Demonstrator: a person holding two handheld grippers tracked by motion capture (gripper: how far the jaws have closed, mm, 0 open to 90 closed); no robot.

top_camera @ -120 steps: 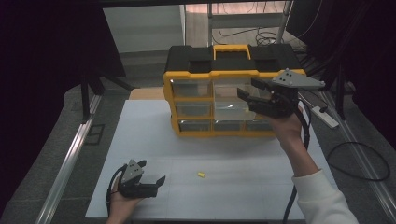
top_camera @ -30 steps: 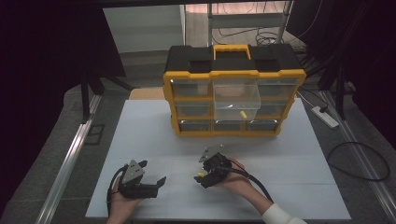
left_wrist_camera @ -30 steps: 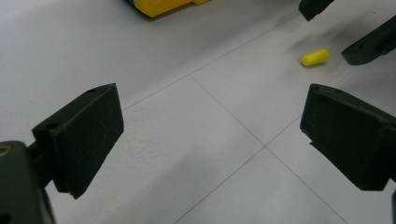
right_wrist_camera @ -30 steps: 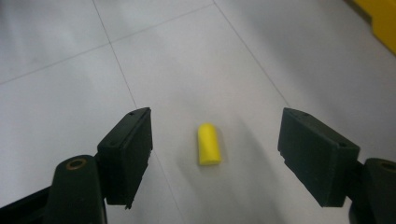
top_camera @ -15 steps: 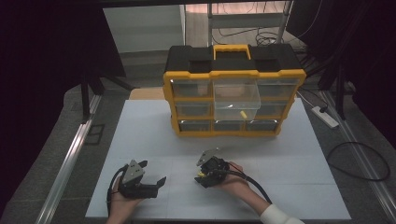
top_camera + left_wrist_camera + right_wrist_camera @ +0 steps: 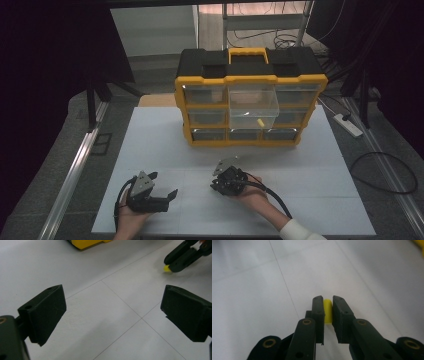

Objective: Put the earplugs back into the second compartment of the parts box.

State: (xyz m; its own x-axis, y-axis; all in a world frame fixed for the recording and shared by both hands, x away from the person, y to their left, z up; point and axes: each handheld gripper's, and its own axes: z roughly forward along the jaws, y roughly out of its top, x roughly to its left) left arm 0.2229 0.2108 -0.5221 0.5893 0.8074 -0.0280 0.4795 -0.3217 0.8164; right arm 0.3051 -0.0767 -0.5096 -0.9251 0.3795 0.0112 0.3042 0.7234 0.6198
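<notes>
In the right gripper view the small yellow plug (image 6: 327, 311) sits squarely between the black jaws of the right gripper (image 6: 327, 312), at the centre of the frame. Those jaws have just been closing, and their flat pads now press on the plug from both sides. Its long axis runs up and down the frame, in line with the jaws, and its rounded end pokes out just past their tips. It looks smooth and slightly soft, a short cylinder with a domed top, probably foam or rubber.

In the high view the right gripper (image 6: 226, 181) sits low on the white bench (image 6: 320, 170), just right of centre in the lower part of the frame. The yellow-and-black drawer organiser (image 6: 250, 102) stands well apart, above it, with one clear plastic drawer (image 6: 252, 107) pulled out at the middle; a similar yellow piece (image 6: 259, 121) lies inside. A lift and a carry up the frame should bring the plug over that drawer.

The left gripper (image 6: 159, 187) rests at the lower left, its jaws wide apart and holding nothing. The left gripper view shows matte, blocky pads (image 6: 45, 312) over the bare bench, with the plug (image 6: 166, 268) at the upper right.
</notes>
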